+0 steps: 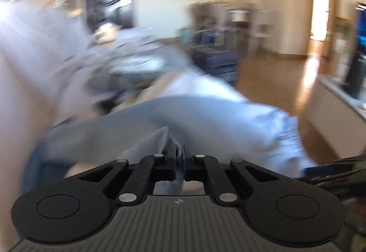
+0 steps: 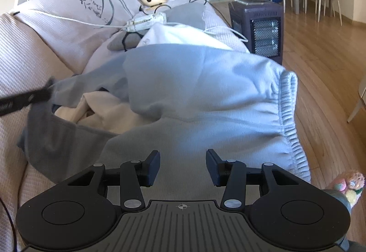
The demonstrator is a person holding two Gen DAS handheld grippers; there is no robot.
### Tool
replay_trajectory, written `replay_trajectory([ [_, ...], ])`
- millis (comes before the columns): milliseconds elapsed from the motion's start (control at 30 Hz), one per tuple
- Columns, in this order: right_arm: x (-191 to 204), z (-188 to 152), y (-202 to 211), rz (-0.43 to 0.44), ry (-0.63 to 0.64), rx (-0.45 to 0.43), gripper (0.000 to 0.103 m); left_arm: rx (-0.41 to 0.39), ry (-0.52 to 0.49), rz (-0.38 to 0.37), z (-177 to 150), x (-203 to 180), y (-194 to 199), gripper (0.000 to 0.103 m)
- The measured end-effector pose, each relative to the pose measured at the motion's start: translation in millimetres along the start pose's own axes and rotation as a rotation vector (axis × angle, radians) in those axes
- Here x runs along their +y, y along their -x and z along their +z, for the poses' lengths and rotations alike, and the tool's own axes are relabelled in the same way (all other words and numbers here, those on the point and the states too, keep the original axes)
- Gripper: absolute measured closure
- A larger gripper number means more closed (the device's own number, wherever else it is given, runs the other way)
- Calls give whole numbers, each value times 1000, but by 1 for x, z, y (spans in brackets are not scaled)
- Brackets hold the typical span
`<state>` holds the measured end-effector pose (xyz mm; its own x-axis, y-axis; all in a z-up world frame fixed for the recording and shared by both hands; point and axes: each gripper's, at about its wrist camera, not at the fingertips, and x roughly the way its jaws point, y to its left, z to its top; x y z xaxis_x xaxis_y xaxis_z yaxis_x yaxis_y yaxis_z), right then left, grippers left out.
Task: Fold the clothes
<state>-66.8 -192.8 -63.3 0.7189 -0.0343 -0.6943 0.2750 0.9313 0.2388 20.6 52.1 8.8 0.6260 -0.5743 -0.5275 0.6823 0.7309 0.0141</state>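
Left tool (image 1: 179,149) clamped on sweatshirt (image 1: 205,112)

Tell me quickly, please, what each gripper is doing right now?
Left gripper: closed on a fold of the light blue sweatshirt.
Right gripper: open, holding nothing, poised over the sweatshirt.

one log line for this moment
left gripper: shut on grey sweatshirt | right gripper: open above it | sofa
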Motion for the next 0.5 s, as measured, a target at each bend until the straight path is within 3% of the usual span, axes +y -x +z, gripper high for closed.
replay_trajectory([
  [200, -26, -2, 27, -66, -90, -66, 58, -48, -141, -275, 34, -85, -12, 101],
  [300, -45, -8, 36, -112, -153, -75, 55, -65, -222, -347, 39, -124, -17, 101],
  [400, -59, -12, 37, -133, -207, -65, 55, -48, -271, -322, 35, -147, -27, 96],
  [500, -61, -11, 32, -106, -204, -47, 55, 9, -208, -237, 28, -122, -34, 93],
])
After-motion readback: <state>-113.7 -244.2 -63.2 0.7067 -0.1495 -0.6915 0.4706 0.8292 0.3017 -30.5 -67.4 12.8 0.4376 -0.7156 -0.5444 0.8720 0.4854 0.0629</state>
